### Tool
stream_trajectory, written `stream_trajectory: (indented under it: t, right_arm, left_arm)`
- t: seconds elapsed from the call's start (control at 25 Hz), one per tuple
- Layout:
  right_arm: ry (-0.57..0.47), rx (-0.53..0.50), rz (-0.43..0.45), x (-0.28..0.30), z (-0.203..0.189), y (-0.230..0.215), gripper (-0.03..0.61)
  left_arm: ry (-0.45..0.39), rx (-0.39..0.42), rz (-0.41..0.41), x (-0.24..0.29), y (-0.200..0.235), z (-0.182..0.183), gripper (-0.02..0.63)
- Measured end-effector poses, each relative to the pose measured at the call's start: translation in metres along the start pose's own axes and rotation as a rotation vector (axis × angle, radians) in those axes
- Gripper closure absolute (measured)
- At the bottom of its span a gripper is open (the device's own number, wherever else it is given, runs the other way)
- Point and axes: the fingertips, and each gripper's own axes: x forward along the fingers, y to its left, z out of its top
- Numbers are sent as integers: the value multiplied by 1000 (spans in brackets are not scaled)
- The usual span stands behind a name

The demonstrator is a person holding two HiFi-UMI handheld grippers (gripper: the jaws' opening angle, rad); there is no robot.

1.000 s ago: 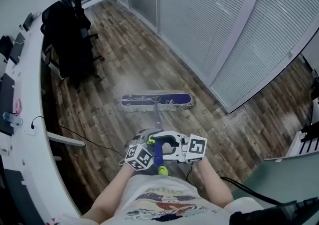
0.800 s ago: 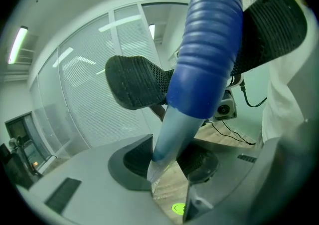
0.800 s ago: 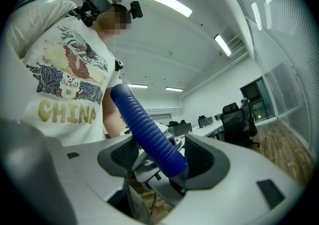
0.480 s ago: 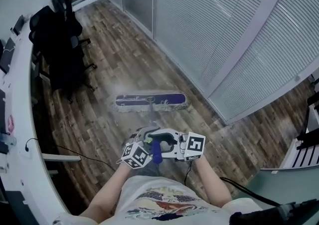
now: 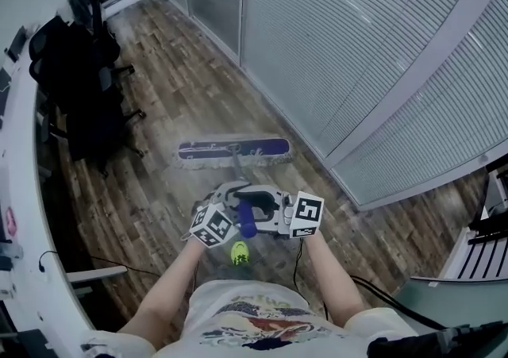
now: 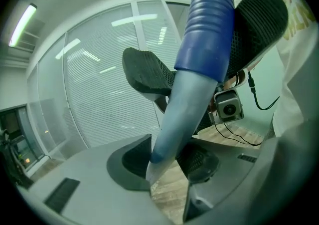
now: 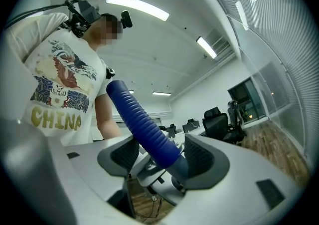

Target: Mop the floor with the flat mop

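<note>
The flat mop's purple head lies flat on the wood floor ahead of me. Its pale shaft rises back to a ribbed blue grip with a green end cap. Both grippers clamp the handle close together at waist height. My left gripper is shut on the shaft just below the blue grip, with the pads pressed on either side. My right gripper is shut on the blue grip, its jaws tight against it.
A glass partition with blinds runs along the right. Black office chairs stand at the far left beside a long white desk. A cable trails on the floor. A white rack stands at the right edge.
The mop and both grippers have travelled forward along the glass wall, toward the chairs. Both grips on the handle are unchanged. The green end cap now shows below the grippers.
</note>
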Motion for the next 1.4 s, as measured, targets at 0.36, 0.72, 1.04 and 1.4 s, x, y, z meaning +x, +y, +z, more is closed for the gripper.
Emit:
stream_trajectory:
  t: [0.36, 0.72, 1.04, 1.4]
  right_arm:
    - [52, 40, -16, -5, -12, -6, 310]
    - [42, 51, 44, -62, -9, 99, 310]
    - [39, 61, 83, -132, -39, 246, 310]
    - [46, 65, 117, -169, -61, 359, 310]
  left_arm:
    - [65, 37, -10, 15, 0, -7, 480]
    - [114, 46, 14, 9, -107, 39, 491]
    - [141, 43, 30, 0, -266, 71, 492]
    - [153, 32, 57, -22, -380, 92, 492]
